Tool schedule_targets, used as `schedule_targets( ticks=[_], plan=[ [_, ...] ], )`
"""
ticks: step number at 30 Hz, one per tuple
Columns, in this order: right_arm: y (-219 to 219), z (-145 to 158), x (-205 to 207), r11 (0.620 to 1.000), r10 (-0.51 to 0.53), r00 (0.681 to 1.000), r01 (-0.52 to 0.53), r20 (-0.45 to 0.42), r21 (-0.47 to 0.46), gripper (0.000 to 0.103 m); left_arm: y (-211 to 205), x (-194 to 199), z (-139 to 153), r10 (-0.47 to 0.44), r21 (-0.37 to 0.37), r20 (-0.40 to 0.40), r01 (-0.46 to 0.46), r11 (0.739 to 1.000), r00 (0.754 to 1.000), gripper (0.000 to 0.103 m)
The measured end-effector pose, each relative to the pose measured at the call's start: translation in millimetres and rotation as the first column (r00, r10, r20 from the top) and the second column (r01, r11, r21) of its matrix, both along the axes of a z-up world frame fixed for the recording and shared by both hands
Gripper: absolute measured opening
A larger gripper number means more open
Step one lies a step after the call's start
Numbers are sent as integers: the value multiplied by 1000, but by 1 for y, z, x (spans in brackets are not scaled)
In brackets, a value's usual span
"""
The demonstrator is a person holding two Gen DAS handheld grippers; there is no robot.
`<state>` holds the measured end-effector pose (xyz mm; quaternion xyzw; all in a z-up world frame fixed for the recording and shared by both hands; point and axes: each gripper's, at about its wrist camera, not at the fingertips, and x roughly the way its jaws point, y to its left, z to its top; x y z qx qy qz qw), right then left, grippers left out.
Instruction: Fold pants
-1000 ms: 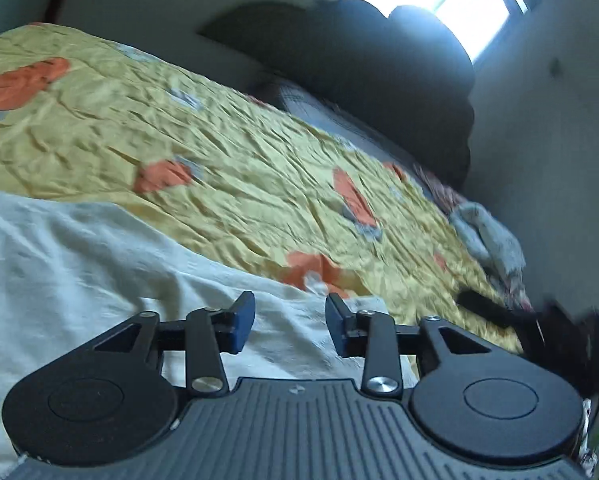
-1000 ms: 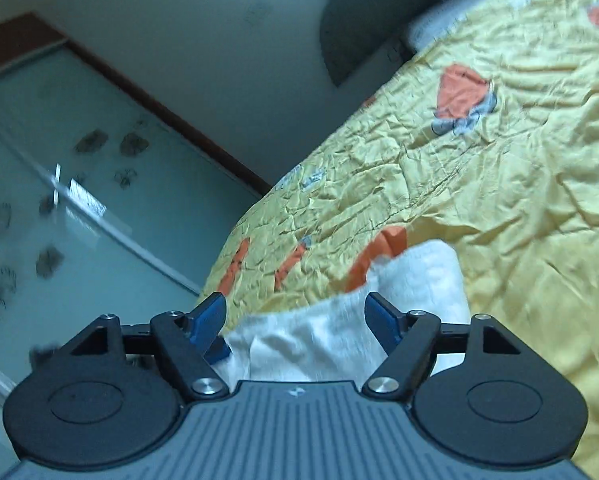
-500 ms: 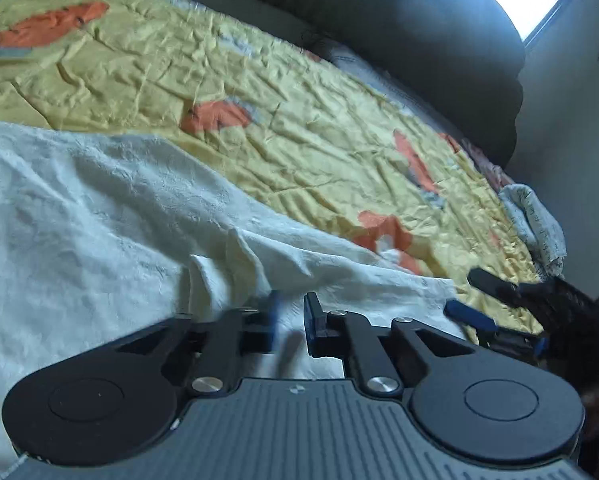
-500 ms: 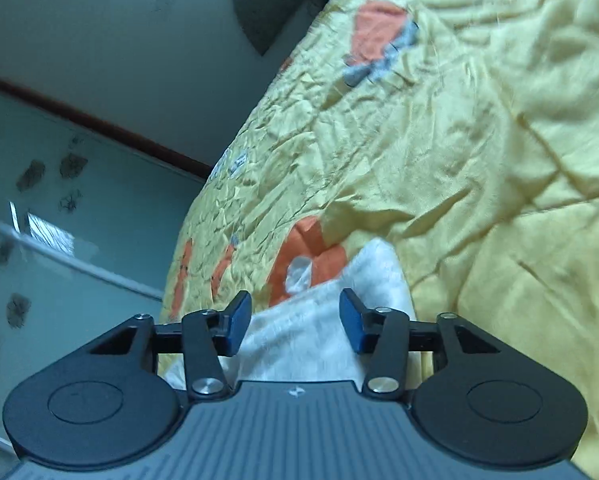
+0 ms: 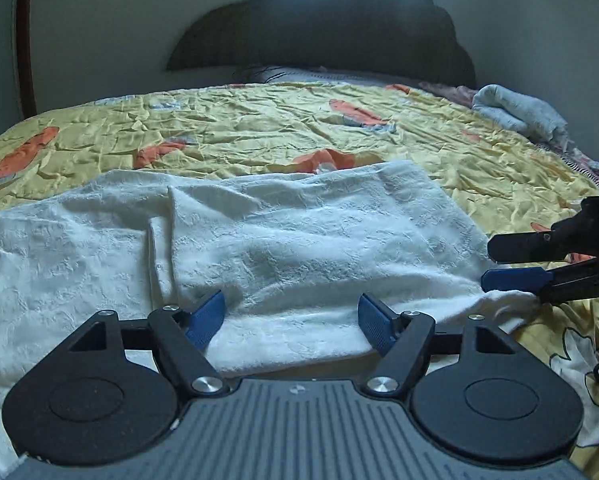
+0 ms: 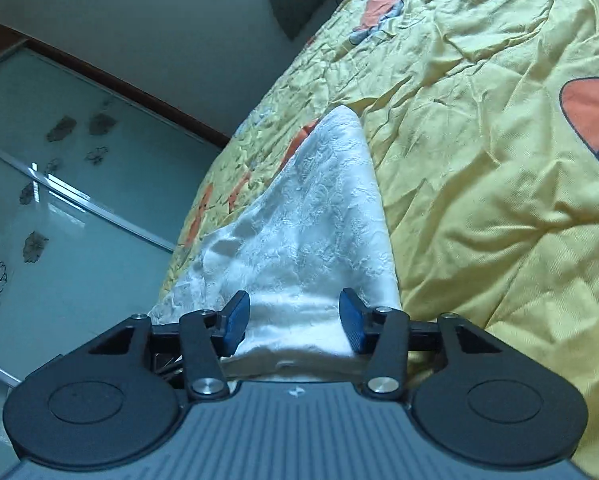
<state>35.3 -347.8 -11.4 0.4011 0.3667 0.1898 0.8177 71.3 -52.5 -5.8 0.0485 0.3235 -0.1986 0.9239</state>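
Note:
White textured pants lie spread across a yellow bedspread with orange prints. My left gripper hovers at their near edge. Its jaws are opening and stand wide, with cloth lying between the blue pads but not pinched. At the right, my right gripper reaches in sideways over the pants' near right corner. In the right wrist view a tapering stretch of the pants runs away from my right gripper. Its jaws are closing, cloth fills the gap, and the pads stand apart without clamping it.
A dark scalloped headboard and a pillow stand at the bed's far end. A rolled grey cloth lies at the far right edge. Frosted glass wardrobe doors with flower prints line the left side.
The left gripper has rolled level, dropped toward the pants and spread its jaws from nearly closed. The right gripper has come down onto the pants' end with its jaws narrowing.

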Motion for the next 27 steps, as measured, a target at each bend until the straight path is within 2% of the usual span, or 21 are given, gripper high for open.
schedule_targets(
  ticks=[2,4,6,8,9,12,14,17,19,20,21,23,24,26,27],
  plan=[
    [10,18,-2,995,19,1000,-18,6,-100,51,10,0,10,27,-59,-32,-29,998,999,73],
    [19,34,-11,986,52,997,-41,61,-163,60,22,-11,21,24,-129,-34,-28,991,999,74],
    [26,40,-15,984,107,990,-92,93,-155,65,27,-25,26,-2,-141,-26,-2,990,1000,75],
    [32,33,-13,978,145,987,-132,73,-162,68,29,-30,17,-23,-129,-73,13,992,997,76],
    [34,24,-10,976,145,989,-136,39,-170,68,31,-32,11,-33,-133,-64,24,991,997,76],
    [27,16,-9,989,112,993,-110,23,-97,68,30,-35,10,-45,-126,-43,40,991,998,76],
    [28,25,-10,989,102,995,-99,14,-113,68,37,-33,13,-35,-176,-60,24,984,998,76],
    [42,52,-16,975,138,986,-118,95,-189,70,69,-39,27,58,-290,-46,-69,955,997,76],
    [65,75,-22,942,208,959,-144,193,-302,70,106,-49,44,196,-357,3,-182,916,981,78],
    [81,84,-25,913,257,938,-156,234,-378,70,126,-55,50,277,-384,22,-248,890,961,79],
    [105,90,-28,867,321,908,-167,268,-470,70,150,-62,57,383,-411,37,-335,848,923,83],
    [149,91,-32,766,454,844,-206,286,-608,71,198,-76,66,578,-457,34,-501,735,816,89],
    [176,87,-32,706,523,807,-229,275,-670,71,224,-84,69,672,-480,14,-585,654,740,90],
    [219,77,-32,611,617,748,-256,247,-749,71,267,-100,70,814,-513,-47,-713,478,580,90],
    [241,72,-33,564,667,706,-269,238,-781,71,291,-110,70,875,-524,-98,-772,360,474,90]
  ],
)
